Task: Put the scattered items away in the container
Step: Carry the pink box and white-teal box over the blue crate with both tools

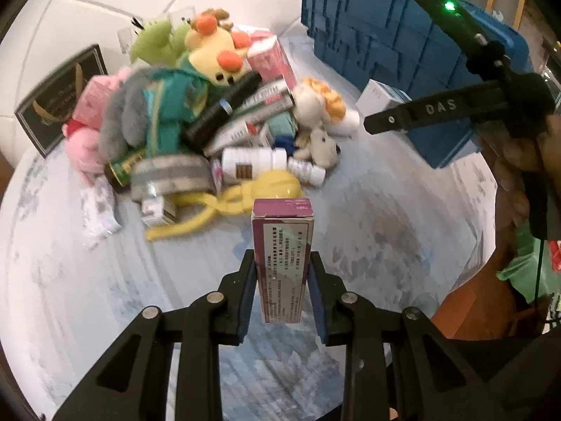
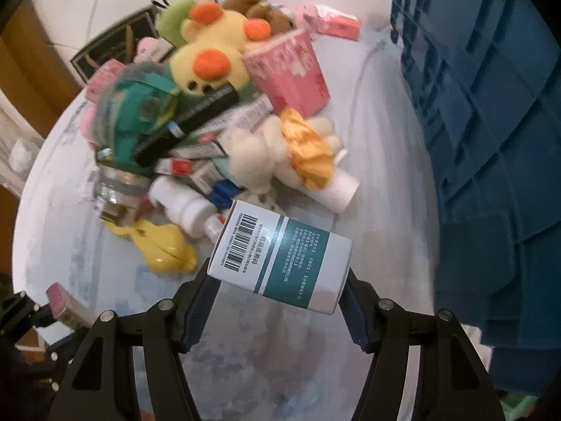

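My left gripper (image 1: 282, 263) is shut on a narrow maroon box (image 1: 282, 245), held upright above the pale tablecloth (image 1: 368, 228). That box (image 2: 65, 303) shows at the lower left of the right wrist view. My right gripper (image 2: 278, 280) is shut on a white and teal box (image 2: 280, 256) with a barcode, tilted across its pads. In the left wrist view the same box (image 1: 380, 96) hangs in front of the blue crate (image 1: 385, 35); the crate (image 2: 491, 140) fills the right side of the right wrist view. A pile of scattered items lies beyond both grippers.
The pile holds a yellow plush duck (image 1: 214, 56), a black tube (image 1: 224, 105), a white bottle (image 1: 252, 165), a pink carton (image 2: 291, 73) and a yellow toy (image 2: 164, 245). A dark plaque (image 1: 59, 101) stands at the far left. A hand (image 1: 519, 161) holds the right gripper.
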`<action>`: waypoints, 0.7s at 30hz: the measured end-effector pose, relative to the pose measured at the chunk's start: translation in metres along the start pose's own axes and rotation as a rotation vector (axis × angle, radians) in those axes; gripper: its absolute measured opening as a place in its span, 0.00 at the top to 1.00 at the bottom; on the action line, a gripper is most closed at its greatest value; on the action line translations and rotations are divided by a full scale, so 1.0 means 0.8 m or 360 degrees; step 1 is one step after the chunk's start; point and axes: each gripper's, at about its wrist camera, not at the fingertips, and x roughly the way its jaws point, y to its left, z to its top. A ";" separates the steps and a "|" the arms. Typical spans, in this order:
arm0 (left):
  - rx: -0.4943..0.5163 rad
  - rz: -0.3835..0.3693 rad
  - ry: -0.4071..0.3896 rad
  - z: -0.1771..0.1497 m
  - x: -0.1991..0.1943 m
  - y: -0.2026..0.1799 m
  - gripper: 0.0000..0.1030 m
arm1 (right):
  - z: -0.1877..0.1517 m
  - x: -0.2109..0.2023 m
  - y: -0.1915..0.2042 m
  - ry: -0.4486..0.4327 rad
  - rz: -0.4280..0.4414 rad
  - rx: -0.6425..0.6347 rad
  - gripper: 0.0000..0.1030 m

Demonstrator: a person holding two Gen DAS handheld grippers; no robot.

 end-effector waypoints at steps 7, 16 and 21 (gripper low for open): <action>-0.0017 0.0098 -0.0109 0.027 -0.046 0.005 0.73 | 0.013 -0.026 0.036 -0.0103 0.0063 -0.0075 0.37; -0.0106 0.0242 -0.0218 0.060 -0.102 0.019 0.73 | 0.033 -0.095 0.057 -0.0240 0.0135 -0.0141 0.37; -0.0126 0.0297 -0.0273 0.083 -0.136 0.019 0.73 | 0.036 -0.136 0.066 -0.0317 0.0187 -0.0189 0.37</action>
